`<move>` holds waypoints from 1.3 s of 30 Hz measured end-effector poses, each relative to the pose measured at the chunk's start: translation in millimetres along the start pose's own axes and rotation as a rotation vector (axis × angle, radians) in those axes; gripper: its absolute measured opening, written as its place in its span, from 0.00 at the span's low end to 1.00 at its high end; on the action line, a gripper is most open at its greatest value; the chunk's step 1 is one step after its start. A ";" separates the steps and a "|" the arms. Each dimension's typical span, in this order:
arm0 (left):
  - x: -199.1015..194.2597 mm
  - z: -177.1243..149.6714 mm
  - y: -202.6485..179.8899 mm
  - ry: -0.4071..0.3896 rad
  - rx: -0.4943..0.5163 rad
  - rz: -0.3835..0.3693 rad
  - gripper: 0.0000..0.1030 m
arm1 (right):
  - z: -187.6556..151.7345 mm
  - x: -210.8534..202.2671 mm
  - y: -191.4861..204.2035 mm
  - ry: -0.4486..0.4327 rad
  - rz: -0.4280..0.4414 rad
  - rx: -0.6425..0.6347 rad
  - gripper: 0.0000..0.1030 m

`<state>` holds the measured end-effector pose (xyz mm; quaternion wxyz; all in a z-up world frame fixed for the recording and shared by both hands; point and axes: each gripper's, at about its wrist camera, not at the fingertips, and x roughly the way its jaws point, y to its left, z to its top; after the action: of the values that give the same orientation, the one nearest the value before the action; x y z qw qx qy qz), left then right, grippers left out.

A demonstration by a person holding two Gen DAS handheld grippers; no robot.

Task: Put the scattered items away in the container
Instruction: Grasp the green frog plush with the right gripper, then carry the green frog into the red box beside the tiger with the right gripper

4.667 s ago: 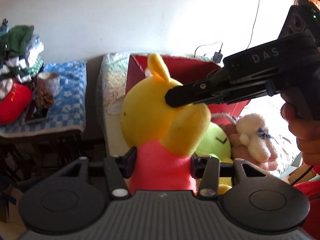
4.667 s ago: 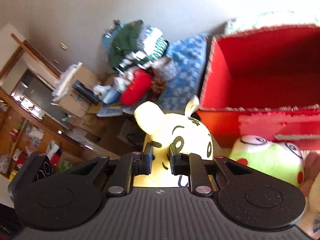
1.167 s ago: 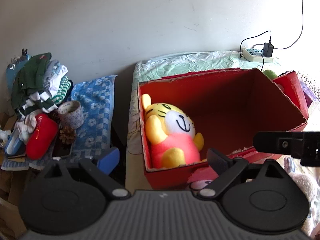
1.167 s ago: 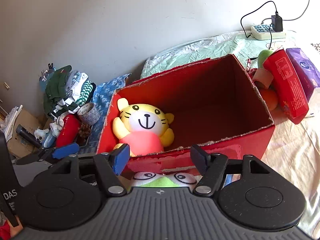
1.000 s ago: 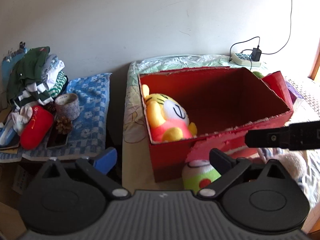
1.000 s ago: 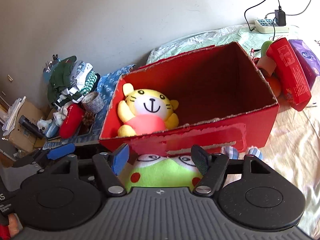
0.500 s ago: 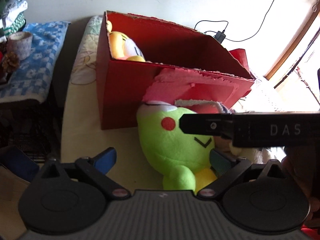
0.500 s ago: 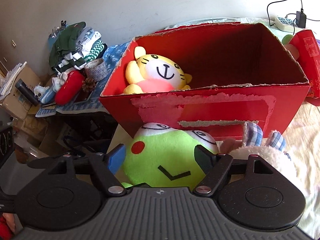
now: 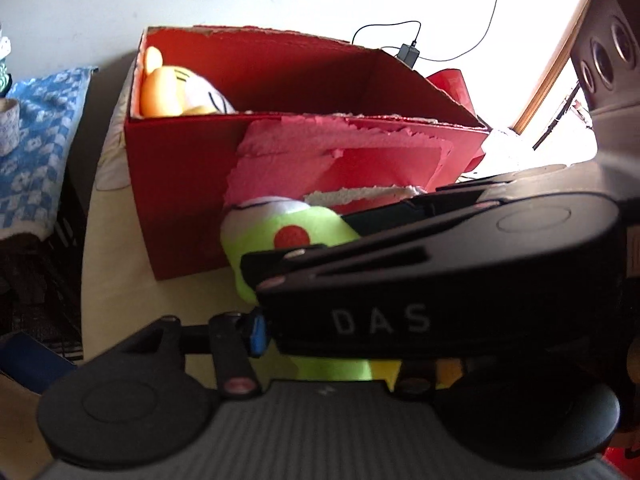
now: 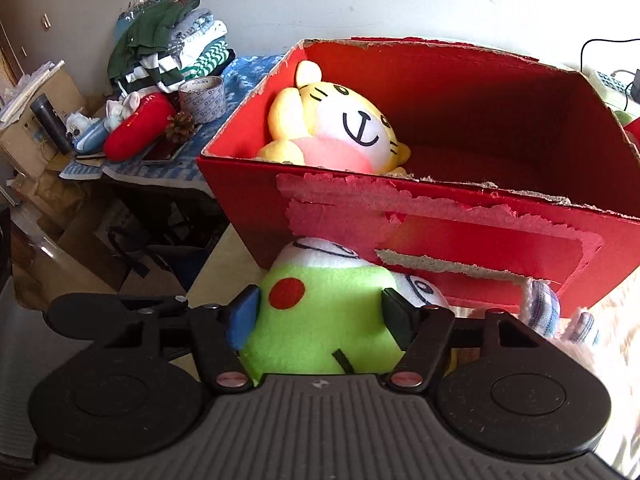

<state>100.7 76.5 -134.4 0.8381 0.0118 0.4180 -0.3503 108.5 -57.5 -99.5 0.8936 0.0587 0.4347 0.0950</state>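
Observation:
A green frog plush (image 10: 324, 320) lies against the front wall of the red cardboard box (image 10: 460, 216). My right gripper (image 10: 322, 314) has its jaws pressed on both sides of the frog's head. In the left wrist view the frog (image 9: 272, 236) is partly hidden by the right gripper's body. My left gripper (image 9: 332, 344) is closed in on the frog's lower body, with one blue pad (image 9: 256, 334) showing and the other hidden. A yellow tiger plush (image 10: 340, 128) lies inside the box at its left end.
A low table with a blue checked cloth (image 10: 120, 168) stands left of the box, holding folded clothes (image 10: 168, 44), a tape roll (image 10: 202, 98), a red pouch (image 10: 136, 130) and a pine cone. A white fluffy plush with checked ears (image 10: 560, 312) lies right of the frog.
Both grippers have dropped toward the frog and their jaws have closed in on it. The right gripper's body now crosses the left wrist view.

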 end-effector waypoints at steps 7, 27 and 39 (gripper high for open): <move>-46.2 2.2 -7.4 -0.094 0.041 0.075 0.31 | 1.3 -19.8 -6.6 -0.058 0.163 0.043 0.43; -5.4 -14.8 -1.6 -0.003 -0.057 0.180 0.71 | 4.0 18.6 -19.6 0.120 0.303 0.104 0.81; -98.9 24.6 -38.2 -0.157 0.006 0.294 0.54 | 36.8 -41.7 -32.6 -0.011 0.514 0.058 0.56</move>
<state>54.9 97.1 -37.9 0.9105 0.0479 0.3438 -0.2248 116.2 -99.3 -51.0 0.8403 0.1933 0.4033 0.3064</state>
